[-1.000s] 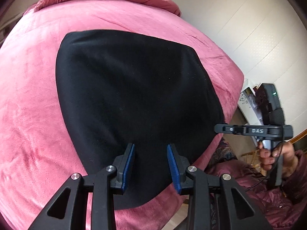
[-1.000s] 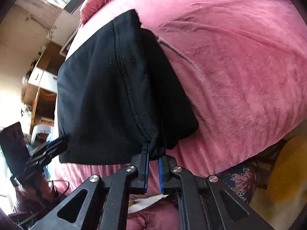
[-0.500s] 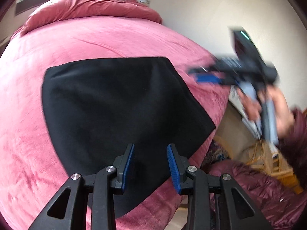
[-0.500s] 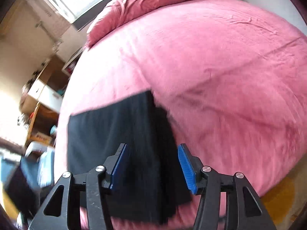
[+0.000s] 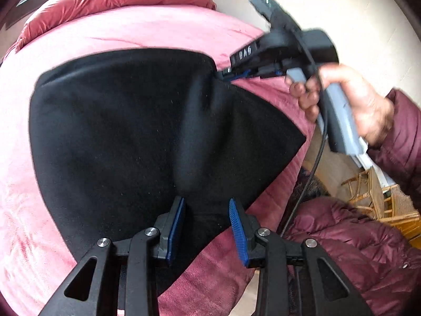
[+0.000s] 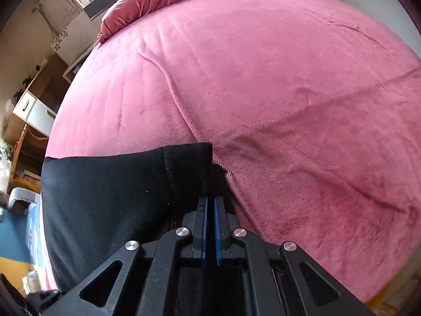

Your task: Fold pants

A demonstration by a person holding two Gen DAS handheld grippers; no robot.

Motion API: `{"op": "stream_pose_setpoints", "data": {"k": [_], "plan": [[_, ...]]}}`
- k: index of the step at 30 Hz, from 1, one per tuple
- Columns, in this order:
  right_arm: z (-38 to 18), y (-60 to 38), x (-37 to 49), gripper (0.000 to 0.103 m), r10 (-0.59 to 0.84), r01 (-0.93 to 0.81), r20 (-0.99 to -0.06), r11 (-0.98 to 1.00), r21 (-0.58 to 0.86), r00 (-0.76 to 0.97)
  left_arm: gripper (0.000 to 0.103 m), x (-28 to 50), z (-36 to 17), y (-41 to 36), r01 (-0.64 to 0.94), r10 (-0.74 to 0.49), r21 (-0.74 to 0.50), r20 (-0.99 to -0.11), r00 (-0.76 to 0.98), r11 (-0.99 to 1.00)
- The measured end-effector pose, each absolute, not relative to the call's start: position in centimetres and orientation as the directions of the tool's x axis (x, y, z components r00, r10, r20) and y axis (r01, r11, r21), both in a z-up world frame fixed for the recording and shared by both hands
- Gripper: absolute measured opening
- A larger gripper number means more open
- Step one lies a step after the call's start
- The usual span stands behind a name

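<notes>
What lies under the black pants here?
The black pants rest on the pink blanket, which shows all round them. The right gripper pinches their far corner. Whatever lies beneath the fabric itself is covered.

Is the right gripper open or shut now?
Shut: the right gripper pinches the far corner of the black pants, its blue pads almost together.

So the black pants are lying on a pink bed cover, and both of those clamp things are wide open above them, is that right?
Not quite. The black pants do lie on the pink bed cover, and the left gripper is open above them. But the right gripper is shut on the far corner of the pants, as the right wrist view shows, its blue pads pressed together on the cloth.
</notes>
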State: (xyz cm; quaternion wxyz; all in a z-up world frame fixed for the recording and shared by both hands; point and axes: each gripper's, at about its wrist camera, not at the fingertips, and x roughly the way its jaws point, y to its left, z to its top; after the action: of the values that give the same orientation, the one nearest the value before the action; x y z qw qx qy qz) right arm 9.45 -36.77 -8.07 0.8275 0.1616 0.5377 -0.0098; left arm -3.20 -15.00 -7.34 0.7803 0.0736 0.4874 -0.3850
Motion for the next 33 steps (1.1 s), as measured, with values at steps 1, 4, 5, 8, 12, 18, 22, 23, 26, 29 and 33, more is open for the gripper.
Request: {"op": "stream_pose_setpoints", "data": {"k": [1, 4, 5, 8, 12, 18, 22, 23, 26, 29, 33], "plan": [[-8.0, -36.6, 9.5, 0.005, 0.155, 0.186, -0.893, 0.949, 0.253, 0.422, 0.036, -3.1, -6.8, -14.7, 0.659, -0.536, -0.272, -0.810, 0.237, 0.702], [-7.6, -36.5, 9.2, 0.005, 0.151, 0.183, -0.890, 0.951, 0.250, 0.429, 0.044, -2.7, -5.0, -13.3, 0.620, -0.536, -0.269, -0.791, 0.295, 0.737], [-7.4, -36.5, 9.1, 0.006, 0.153, 0.182, -0.887, 0.950, 0.254, 0.436, 0.044, -2.7, -4.4, -12.9, 0.609, -0.531, -0.260, -0.785, 0.319, 0.750], [-6.5, -36.6, 8.1, 0.013, 0.153, 0.177, -0.875, 0.950, 0.259, 0.459, 0.045, -2.4, -3.0, -11.8, 0.571, -0.479, -0.196, -0.780, 0.402, 0.797], [-5.4, -37.3, 6.7, 0.042, 0.176, 0.177, -0.853, 0.939, 0.296, 0.491, 0.045, -1.8, -1.9, -10.6, 0.520, -0.410, -0.128, -0.779, 0.475, 0.845], [-4.5, -37.7, 3.9, 0.062, 0.253, 0.148, -0.824, 0.916, 0.372, 0.507, 0.046, -1.3, -1.5, -9.8, 0.468, -0.349, -0.081, -0.779, 0.521, 0.880], [-5.0, -37.4, 2.7, 0.074, 0.307, 0.104, -0.823, 0.911, 0.400, 0.478, 0.062, -0.8, -1.8, -8.9, 0.442, -0.332, -0.082, -0.783, 0.526, 0.893], [-5.2, -37.3, 2.5, 0.076, 0.311, 0.093, -0.828, 0.914, 0.395, 0.466, 0.064, -0.6, -1.7, -8.9, 0.441, -0.333, -0.084, -0.783, 0.525, 0.894], [-6.4, -36.9, 2.6, 0.080, 0.318, 0.074, -0.848, 0.921, 0.383, 0.423, 0.064, 0.1, -2.1, -8.3, 0.423, -0.323, -0.089, -0.789, 0.522, 0.902], [-7.8, -36.8, 2.9, 0.080, 0.321, 0.061, -0.867, 0.927, 0.370, 0.382, 0.072, 1.1, -2.9, -6.9, 0.385, -0.337, -0.139, -0.791, 0.511, 0.912], [-9.3, -37.0, 3.6, 0.082, 0.346, 0.056, -0.869, 0.919, 0.389, 0.353, 0.075, 3.4, -4.6, -4.3, 0.288, -0.365, -0.251, -0.805, 0.468, 0.924]]}}
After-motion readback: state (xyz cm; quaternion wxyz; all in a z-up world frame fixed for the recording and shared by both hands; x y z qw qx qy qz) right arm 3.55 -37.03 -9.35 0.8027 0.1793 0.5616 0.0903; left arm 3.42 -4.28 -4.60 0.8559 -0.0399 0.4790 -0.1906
